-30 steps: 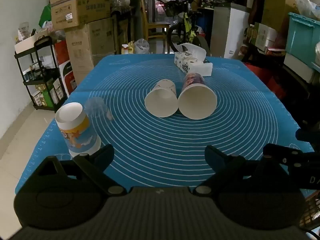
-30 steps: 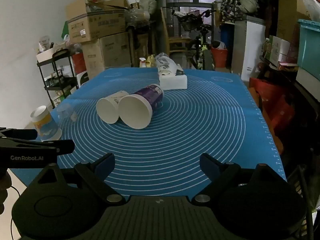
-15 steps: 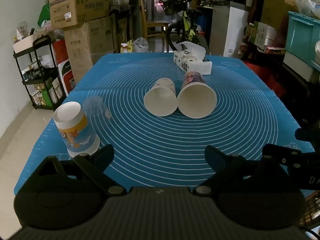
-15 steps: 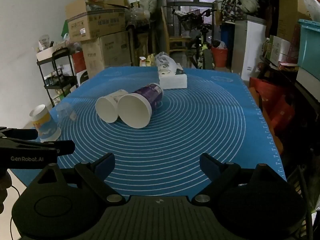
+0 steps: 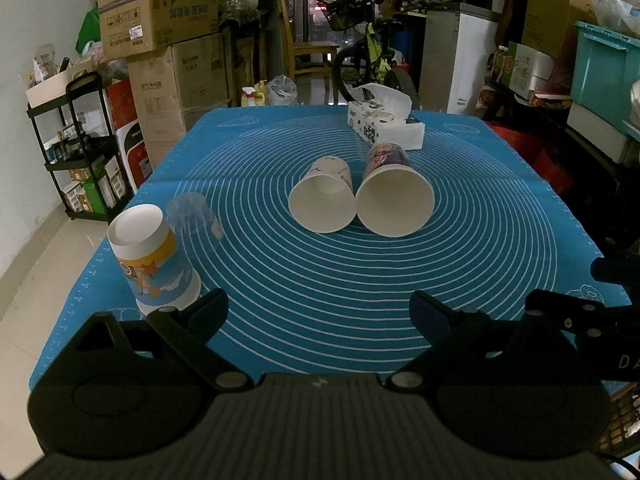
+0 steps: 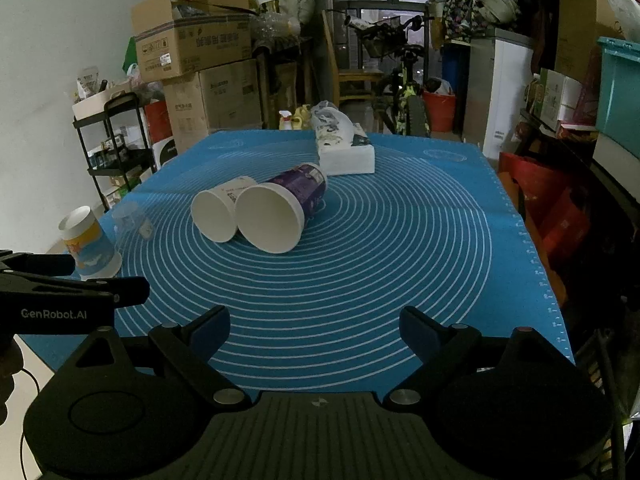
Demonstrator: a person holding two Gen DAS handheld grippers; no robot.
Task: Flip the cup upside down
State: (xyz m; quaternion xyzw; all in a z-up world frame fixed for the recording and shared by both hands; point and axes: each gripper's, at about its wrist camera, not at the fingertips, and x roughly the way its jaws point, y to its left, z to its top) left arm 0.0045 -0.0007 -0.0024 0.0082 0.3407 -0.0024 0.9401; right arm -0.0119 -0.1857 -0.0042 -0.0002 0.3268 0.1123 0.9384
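Note:
Two paper cups lie on their sides mid-mat with mouths toward me: a small white cup (image 5: pixel 323 194) (image 6: pixel 218 208) and a larger purple-printed cup (image 5: pixel 392 192) (image 6: pixel 284 208), touching each other. A blue and orange paper cup (image 5: pixel 154 262) (image 6: pixel 90 242) stands upside down at the mat's near left, with a clear plastic cup (image 5: pixel 192 216) (image 6: pixel 132 220) upside down just behind it. My left gripper (image 5: pixel 318 310) is open and empty above the mat's near edge; the blue and orange cup is just beyond its left finger. My right gripper (image 6: pixel 314 322) is open and empty, well short of the lying cups.
A tissue box (image 5: pixel 384 126) (image 6: pixel 344 148) sits at the far side of the blue mat (image 5: pixel 320 280) (image 6: pixel 400 260). Cardboard boxes (image 5: pixel 160 20) and a black shelf rack (image 5: pixel 80 148) stand left, a bicycle (image 5: pixel 360 52) behind, a teal bin (image 5: pixel 608 76) right.
Both grippers have shifted only slightly; the left view drifted a little so the blue and orange cup sits marginally further left. No cup has moved.

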